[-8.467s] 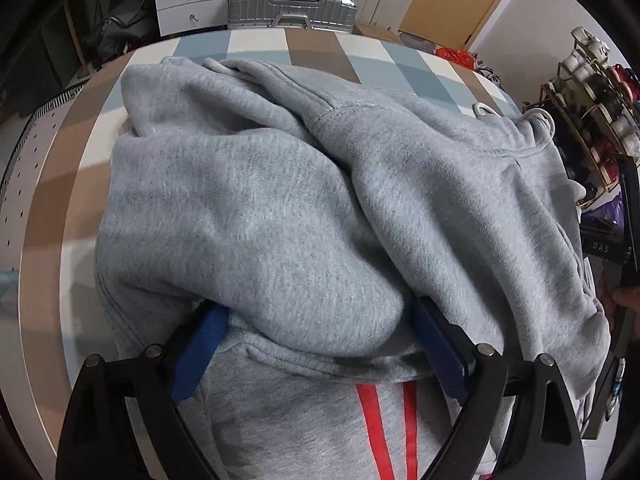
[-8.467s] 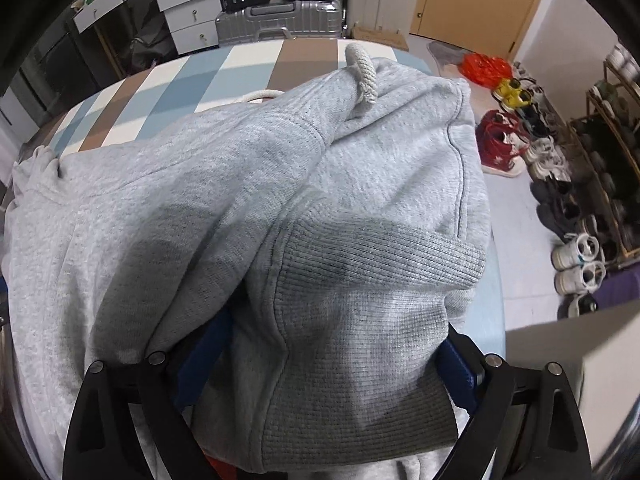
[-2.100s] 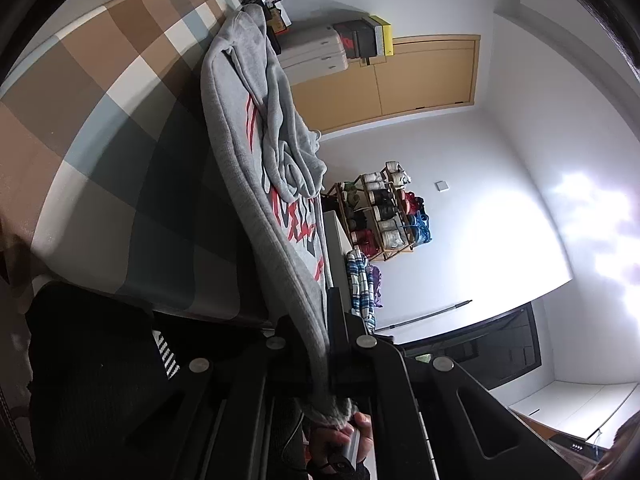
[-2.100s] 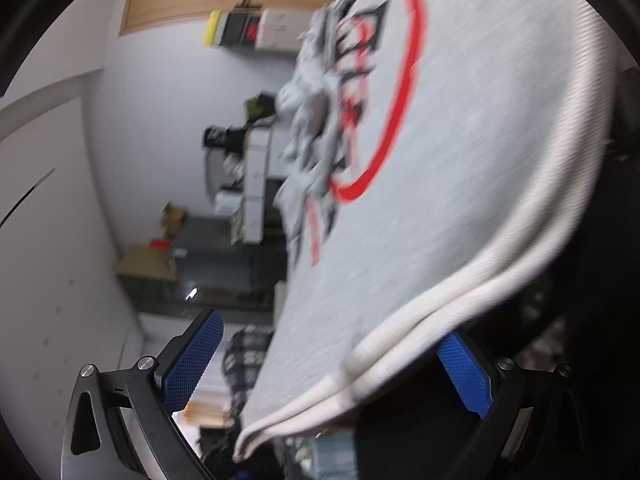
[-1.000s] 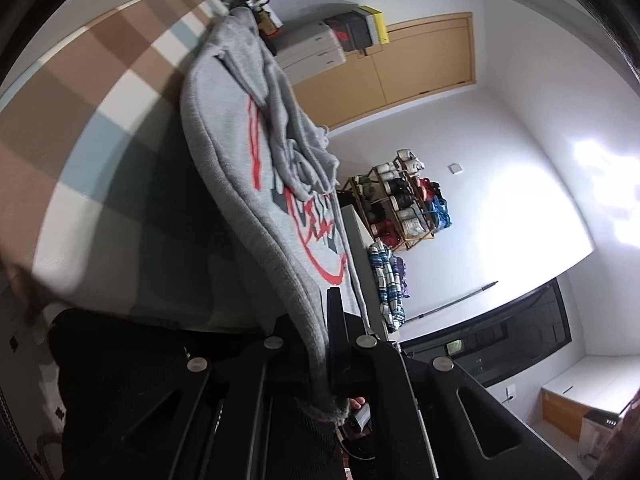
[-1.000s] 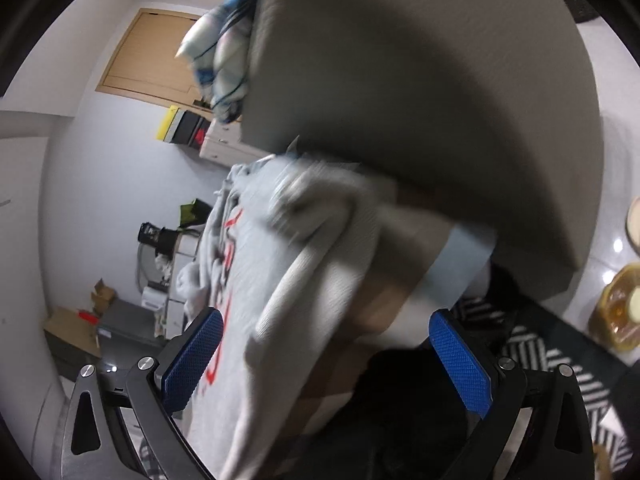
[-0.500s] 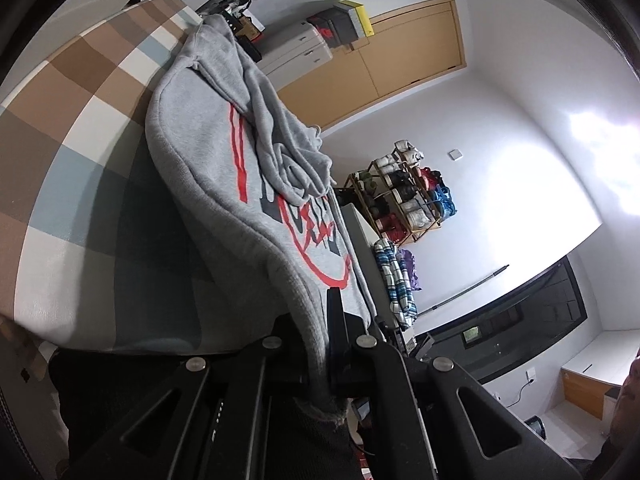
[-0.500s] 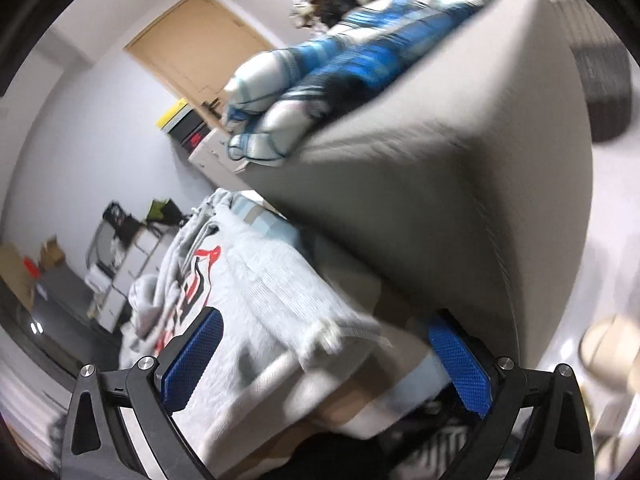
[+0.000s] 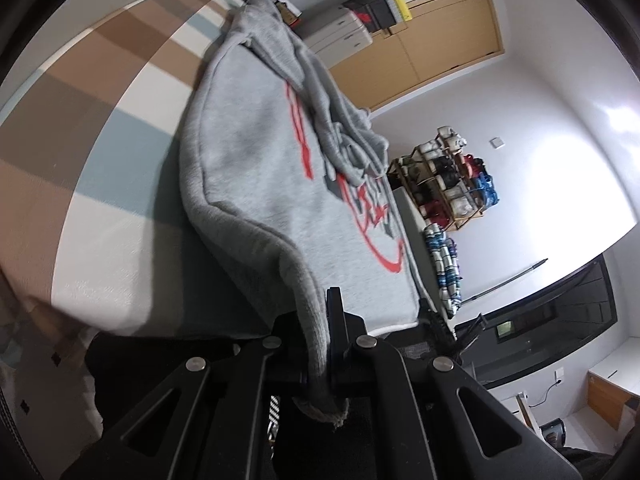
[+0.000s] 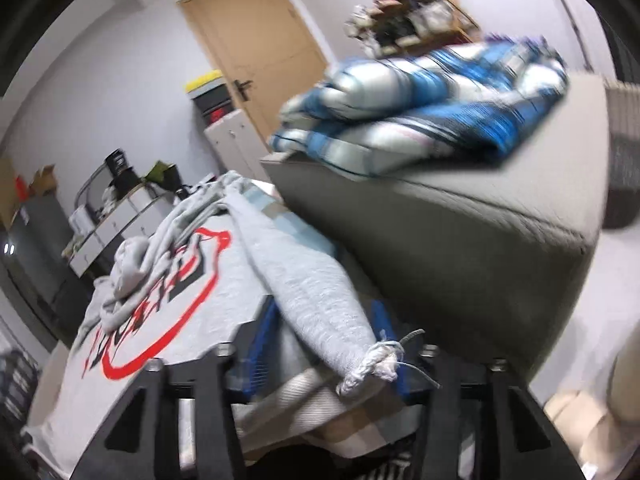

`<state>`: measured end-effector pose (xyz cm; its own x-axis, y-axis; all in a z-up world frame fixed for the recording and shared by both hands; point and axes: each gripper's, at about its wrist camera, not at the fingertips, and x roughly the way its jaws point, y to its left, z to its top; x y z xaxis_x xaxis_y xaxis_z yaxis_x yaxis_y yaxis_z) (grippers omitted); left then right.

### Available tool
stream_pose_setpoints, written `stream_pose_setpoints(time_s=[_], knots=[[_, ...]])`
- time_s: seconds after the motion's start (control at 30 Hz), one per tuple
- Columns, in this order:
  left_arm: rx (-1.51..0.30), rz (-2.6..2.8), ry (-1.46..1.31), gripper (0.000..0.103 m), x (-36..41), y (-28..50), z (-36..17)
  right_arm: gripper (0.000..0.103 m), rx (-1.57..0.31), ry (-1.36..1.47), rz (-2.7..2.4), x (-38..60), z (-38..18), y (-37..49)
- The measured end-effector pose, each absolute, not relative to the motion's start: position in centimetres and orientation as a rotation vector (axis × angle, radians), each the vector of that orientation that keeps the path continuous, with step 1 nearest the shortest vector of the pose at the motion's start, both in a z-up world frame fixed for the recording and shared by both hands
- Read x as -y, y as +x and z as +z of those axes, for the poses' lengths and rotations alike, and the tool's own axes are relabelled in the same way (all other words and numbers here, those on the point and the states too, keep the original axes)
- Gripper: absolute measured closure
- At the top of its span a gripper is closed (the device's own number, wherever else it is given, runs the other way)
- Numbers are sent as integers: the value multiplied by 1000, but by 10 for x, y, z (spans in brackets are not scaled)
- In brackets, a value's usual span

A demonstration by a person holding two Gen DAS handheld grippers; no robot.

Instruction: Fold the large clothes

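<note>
A grey sweatshirt with red and dark print lies spread on the checked table. My left gripper is shut on its thick near edge, and the cloth runs down between the fingers to a frayed end. In the right wrist view the sweatshirt's printed front lies to the left. One grey sleeve runs straight toward the camera. My right gripper has its jaws closing on that sleeve. The blue pads touch its sides, and a knotted white cord end pokes out near the gripper's body.
A grey upholstered block stands close on the right of the table, with folded blue checked cloth on top. A wooden door, white drawers and a shoe rack lie beyond. A dark chair sits under the near table edge.
My right gripper has rolled upright and its wide jaws have narrowed onto the sleeve. The left gripper keeps its grip, and the sweatshirt has settled flatter onto the table.
</note>
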<state>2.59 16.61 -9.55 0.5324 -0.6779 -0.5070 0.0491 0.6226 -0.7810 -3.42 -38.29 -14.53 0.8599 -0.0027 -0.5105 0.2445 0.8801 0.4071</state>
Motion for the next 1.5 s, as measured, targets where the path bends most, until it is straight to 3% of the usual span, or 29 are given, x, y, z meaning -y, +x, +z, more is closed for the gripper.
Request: stream_pose_setpoints(time_s=[0.07,0.4,0.53,0.67,0.7,0.77,0.87,0.93,1.0,1.03,1.07,1.27,1.5], knots=[[-930,-484,-797,103,-167,27,-99,89,-535,456,-148,380,-143,-31],[-964,-474,-774,102,-167,30,-103,86,-566,329,-142,376,-130,-18],[-974,-468,-807,94,-171,29,-106,86,-594,335,-158,377,-131,-9],[-986,-463,-799,92,-170,28,-106,93,-580,302,-124,374,-126,-9],[-988,-465,-811,90,-171,28,-106,94,-583,291,-116,372,-124,-8],[-983,-489,-859,73,-171,29,-108,94,-579,263,-123,368,-122,-8],[-972,-496,-883,63,-168,31,-106,95,-610,279,-126,372,-119,-5],[-972,-481,-854,63,-164,31,-103,95,-610,302,-130,375,-117,-5],[-984,-446,-834,72,-163,31,-101,95,-600,330,-123,380,-111,-8],[-1007,-407,-830,93,-164,32,-104,96,-596,342,-118,383,-108,-10],[-1033,-374,-837,102,-167,33,-108,96,-595,353,-110,385,-105,-12],[-1081,-330,-864,103,-176,25,-109,96,-668,282,-132,382,-106,-11],[-1144,-326,-902,103,-178,7,-114,97,-623,268,-142,385,-97,-33]])
